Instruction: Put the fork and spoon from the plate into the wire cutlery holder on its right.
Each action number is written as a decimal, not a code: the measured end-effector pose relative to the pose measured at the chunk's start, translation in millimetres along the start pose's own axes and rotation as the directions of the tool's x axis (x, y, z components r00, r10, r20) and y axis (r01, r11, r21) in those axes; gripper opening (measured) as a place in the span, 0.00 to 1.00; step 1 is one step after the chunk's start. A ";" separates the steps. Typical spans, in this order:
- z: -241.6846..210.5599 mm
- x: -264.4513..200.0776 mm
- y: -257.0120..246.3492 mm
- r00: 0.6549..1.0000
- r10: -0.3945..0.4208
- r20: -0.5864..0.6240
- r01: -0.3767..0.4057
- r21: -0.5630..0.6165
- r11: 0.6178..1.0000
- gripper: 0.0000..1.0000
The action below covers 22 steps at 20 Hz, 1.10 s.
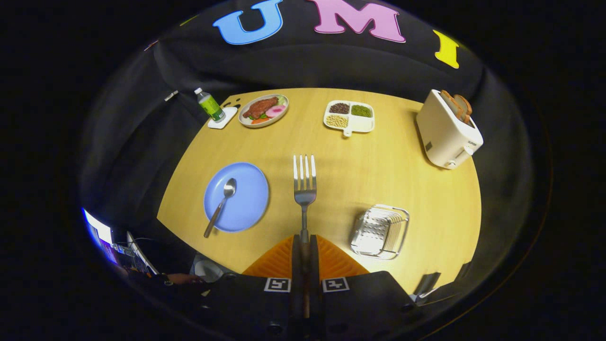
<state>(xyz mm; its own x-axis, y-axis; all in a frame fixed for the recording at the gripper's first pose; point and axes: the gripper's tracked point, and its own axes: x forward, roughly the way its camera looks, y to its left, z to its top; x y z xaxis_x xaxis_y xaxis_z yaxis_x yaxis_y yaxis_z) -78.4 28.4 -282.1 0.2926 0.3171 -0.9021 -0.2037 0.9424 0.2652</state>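
Observation:
My gripper (304, 244) is shut on the handle of a metal fork (304, 182), which sticks out straight ahead of the fingers with its tines pointing away, held high above the wooden table (360, 166). To the left of the fork lies a blue plate (244, 201) with a metal spoon (221, 204) on it; the spoon's handle reaches over the plate's near rim. To the right of the fork, close to the table's near edge, stands the wire cutlery holder (380, 231).
At the table's far side are a green bottle (210, 104) on a white coaster, a plate of food (263, 111) and a white divided dish (350, 117) of beans. A white toaster (448, 129) with bread stands at the far right.

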 end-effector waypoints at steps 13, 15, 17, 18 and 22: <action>-64.2 4.9 -104.2 0.818 -0.108 -0.565 0.063 -0.098 0.993 0.09; -61.7 16.8 -103.7 0.785 -0.105 -0.610 0.054 -0.102 0.993 0.10; -58.2 28.4 -103.3 0.754 -0.114 -0.646 0.062 -0.103 0.993 0.09; -57.6 34.0 -102.4 0.738 -0.116 -0.665 0.063 -0.103 0.993 0.09; -54.9 56.9 -101.1 0.687 -0.120 -0.717 0.080 -0.090 0.993 0.10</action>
<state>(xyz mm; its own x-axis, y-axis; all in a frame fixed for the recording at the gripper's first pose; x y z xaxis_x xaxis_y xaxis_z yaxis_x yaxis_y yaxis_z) -92.5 -54.7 -378.9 -0.4440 0.0284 -0.8956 -0.2632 0.9513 0.1607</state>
